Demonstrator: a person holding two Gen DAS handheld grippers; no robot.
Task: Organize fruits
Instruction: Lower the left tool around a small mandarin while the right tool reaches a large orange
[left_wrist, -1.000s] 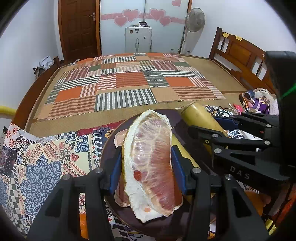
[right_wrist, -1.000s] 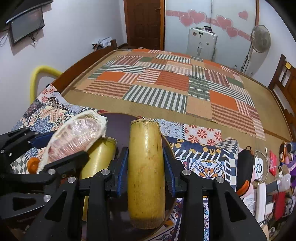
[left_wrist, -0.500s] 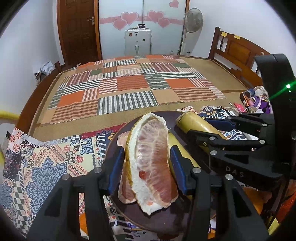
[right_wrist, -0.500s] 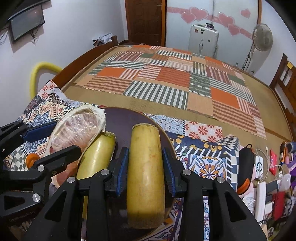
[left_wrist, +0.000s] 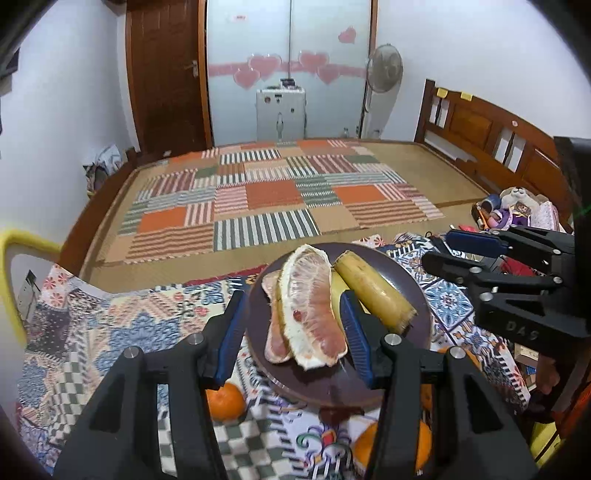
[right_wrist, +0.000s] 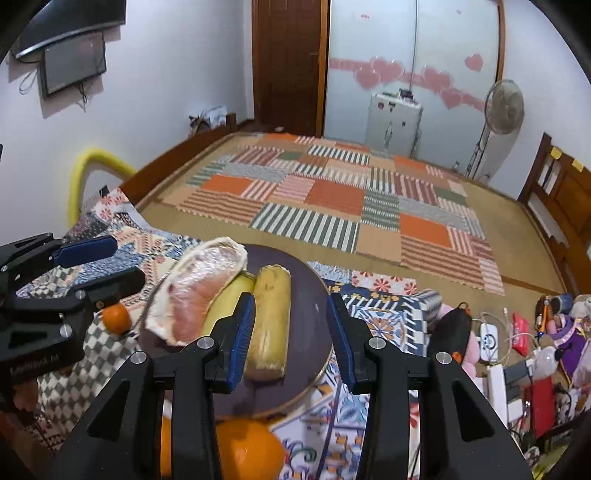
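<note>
1. Left wrist view shows my left tool (left_wrist: 293, 332) spread wide, with nothing held; the pomelo (left_wrist: 312, 314) lies between its fingers on the dark plate (left_wrist: 417, 295).
2. Right wrist view shows my right tool (right_wrist: 291, 332) also spread and empty. The banana (right_wrist: 269, 321) lies on the plate (right_wrist: 310, 317) just beside the left finger of this tool, next to a second banana (right_wrist: 229, 295).
3. Oranges remain on the patterned cloth (left_wrist: 122, 325) near the plate: one (left_wrist: 225, 400) at the front left, one (right_wrist: 247, 450) under my right tool.
4. I judge the pomelo soft and wet inside, with thin skin. It will tear or leak if I press hard. I would hold it across the white pith sides, near the middle.
5. The bananas look firm but easy to bruise, and smooth. A hold at the middle of the length, with light force, seems best.
6. The oranges are round and can roll, so I would close on the widest part.
</note>
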